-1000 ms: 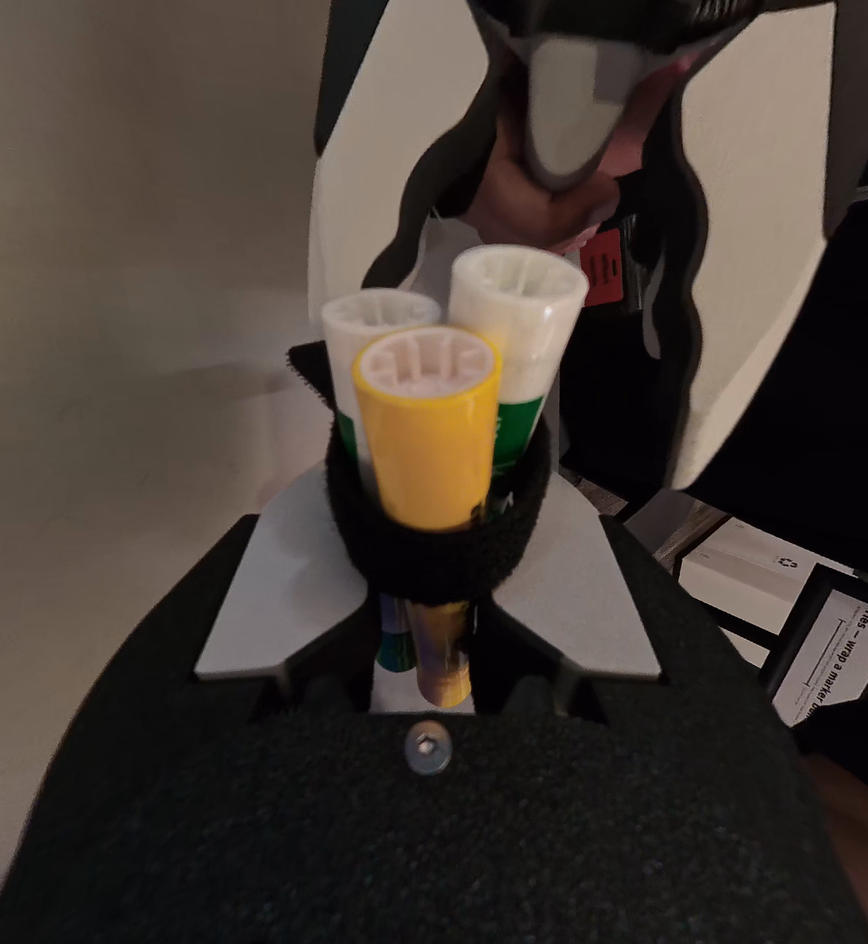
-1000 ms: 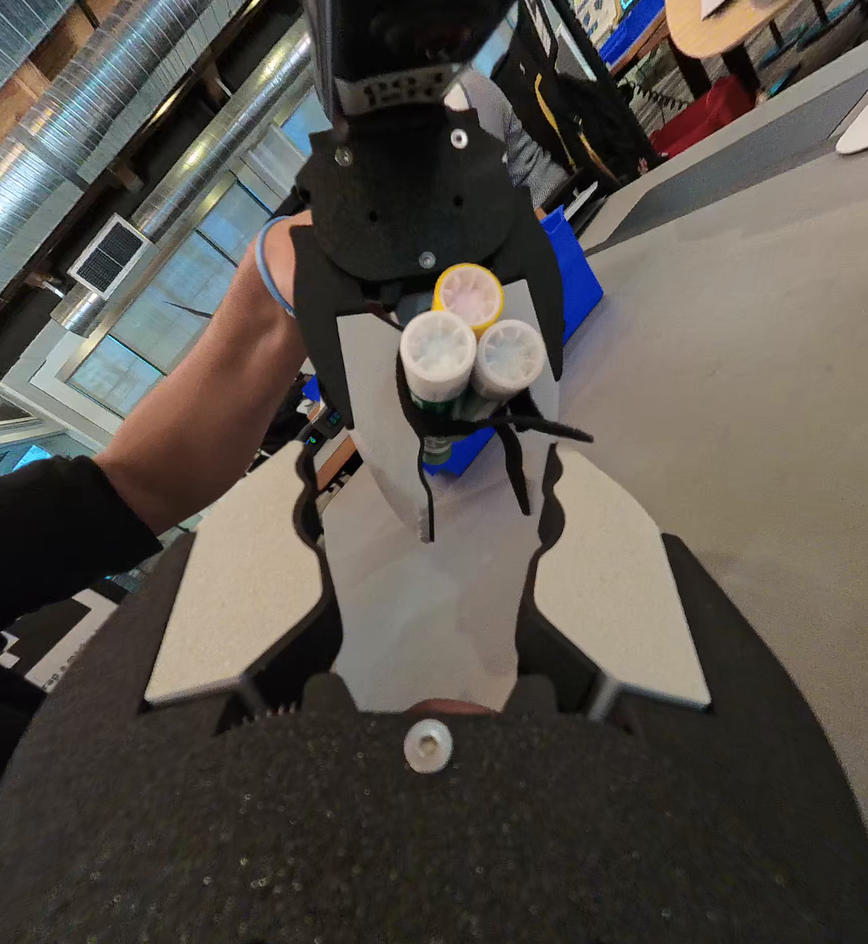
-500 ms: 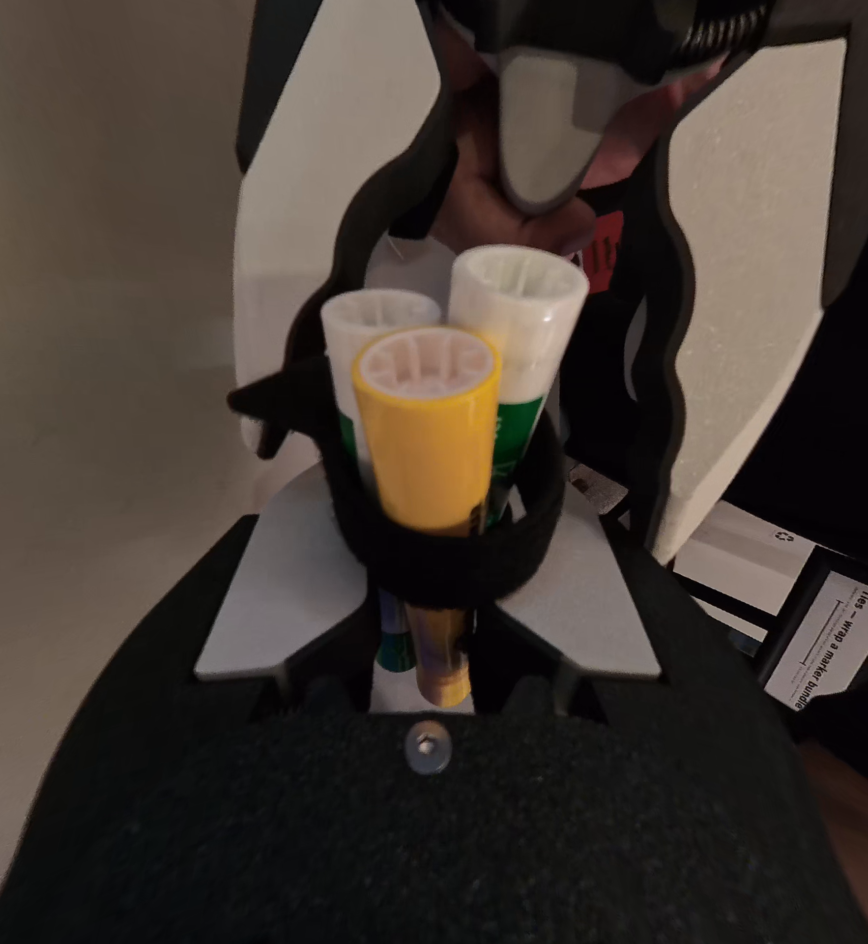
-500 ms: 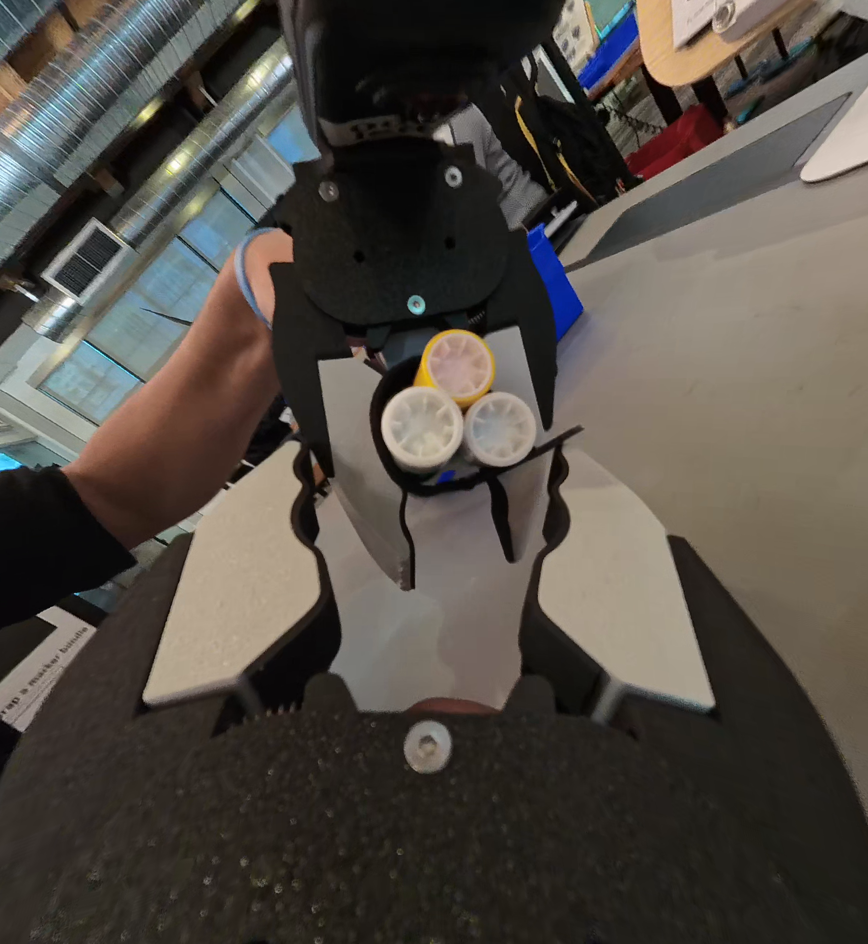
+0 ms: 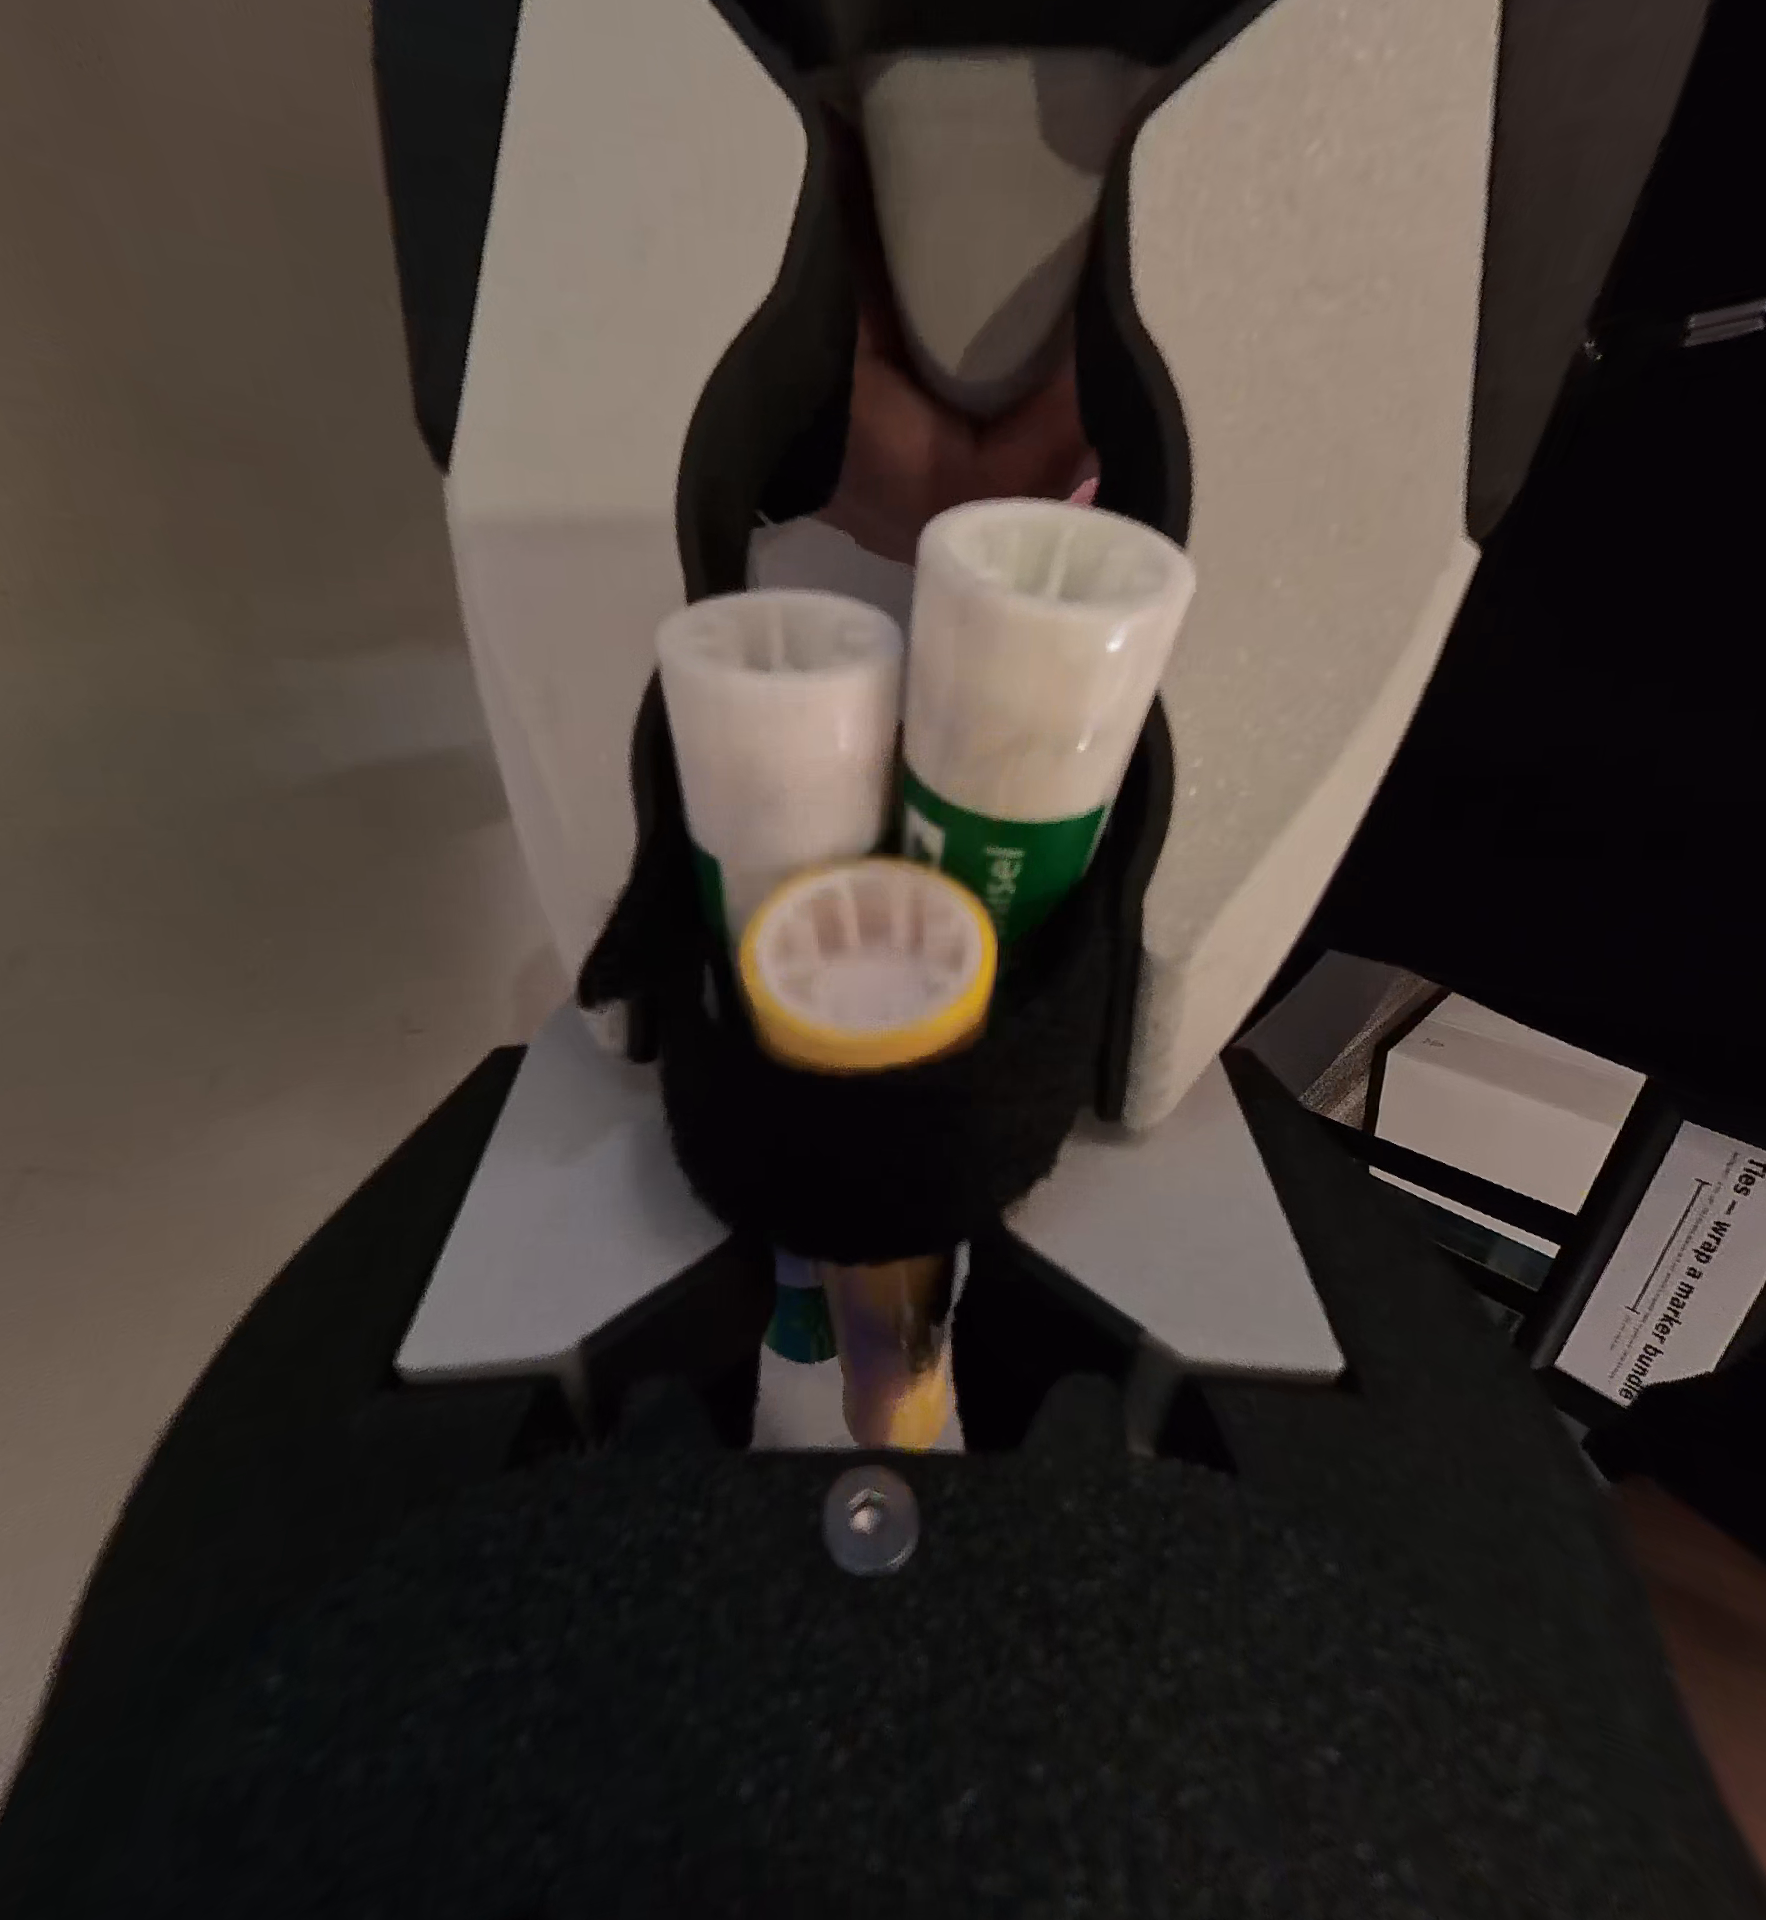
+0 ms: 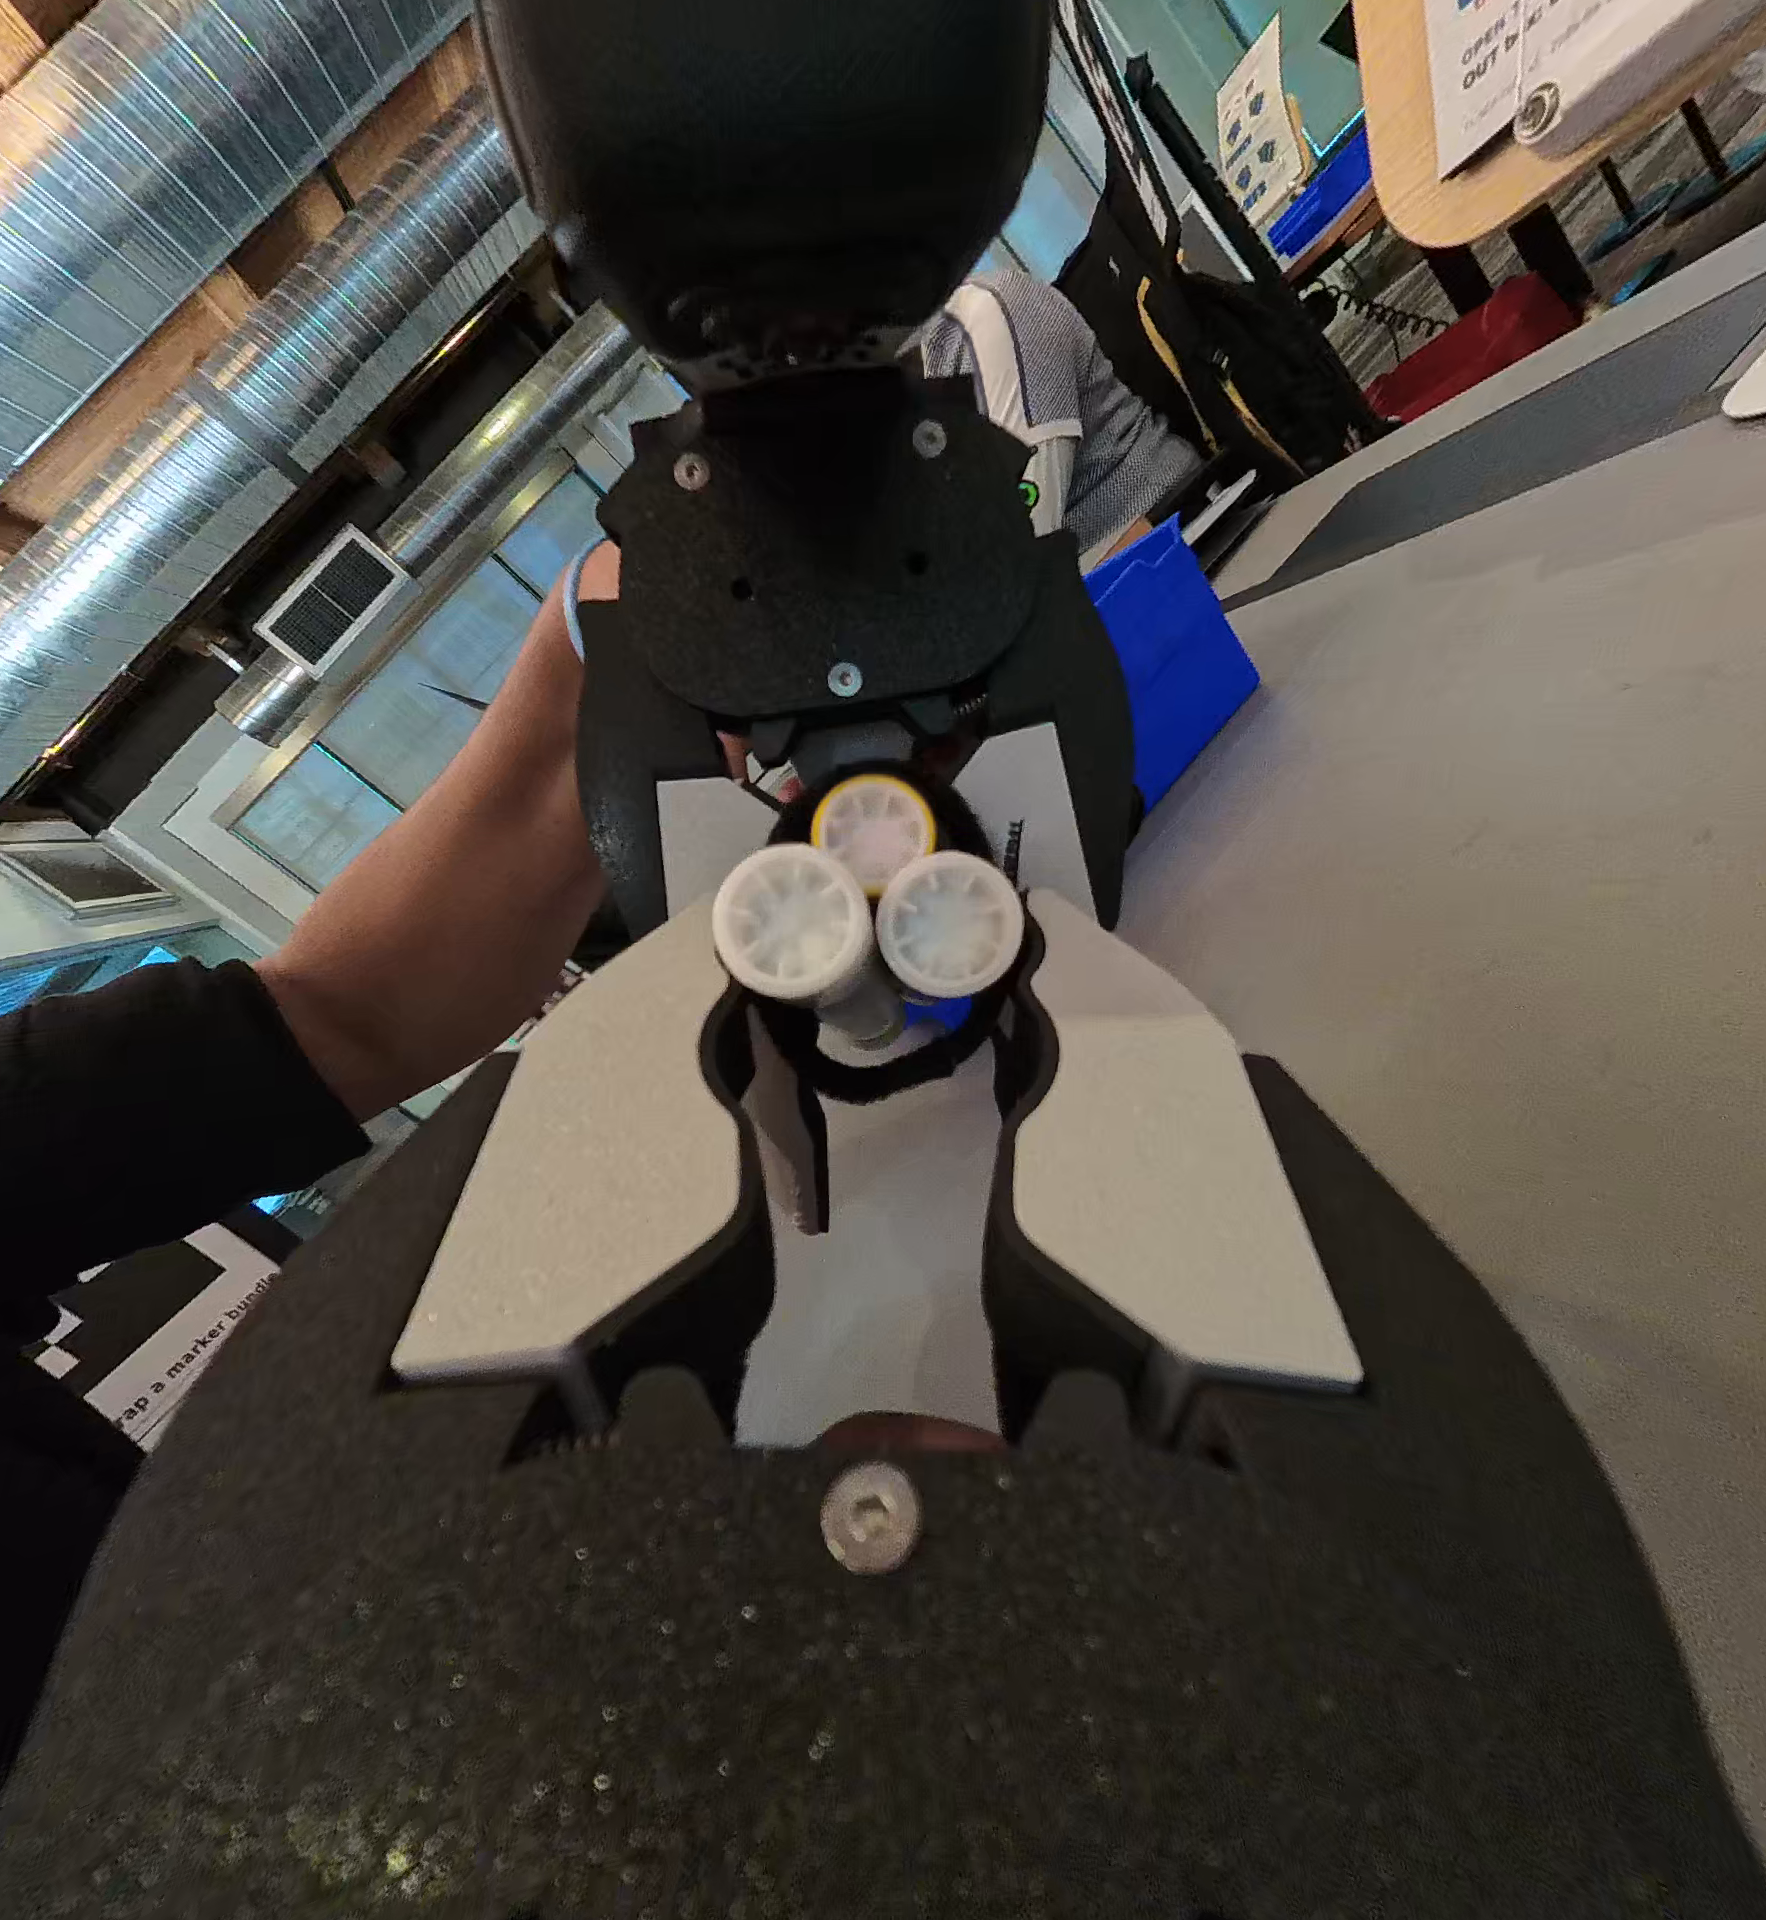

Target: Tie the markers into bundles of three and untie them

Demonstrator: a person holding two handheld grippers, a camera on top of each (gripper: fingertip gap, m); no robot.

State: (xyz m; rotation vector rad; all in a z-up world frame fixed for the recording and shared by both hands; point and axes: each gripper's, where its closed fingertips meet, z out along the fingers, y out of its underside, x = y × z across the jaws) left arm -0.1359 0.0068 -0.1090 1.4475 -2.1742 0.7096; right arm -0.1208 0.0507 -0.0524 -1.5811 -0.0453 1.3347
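Observation:
My left gripper (image 5: 863, 1195) is shut on a bundle of three markers that points at the camera. The bundle is a yellow marker (image 5: 866, 977) in front and two white-capped green markers (image 5: 780, 727) behind it. A black fuzzy strap (image 5: 858, 1132) is wrapped round all three, with a loose tail at its left. In the right wrist view the same bundle (image 6: 791, 920) is seen end-on with the strap (image 6: 889, 1070) looped below it. My right gripper (image 6: 874, 935) is open, its jaws on either side of the marker ends and close to the strap.
A grey table (image 6: 1481, 831) runs along the right, with a blue bin (image 6: 1170, 665) behind the grippers. A printed sheet (image 5: 1689, 1278) lies at the lower right. A bare forearm in a black sleeve (image 6: 422, 935) holds the left gripper. A person stands far behind (image 6: 1045, 384). My hands' fingertips stand some 6 centimetres from each other.
My right gripper has moved in until its jaws straddle the bundle, and they have narrowed somewhat. The yellow marker now sits lower against the two white-capped ones. The left gripper keeps its hold.

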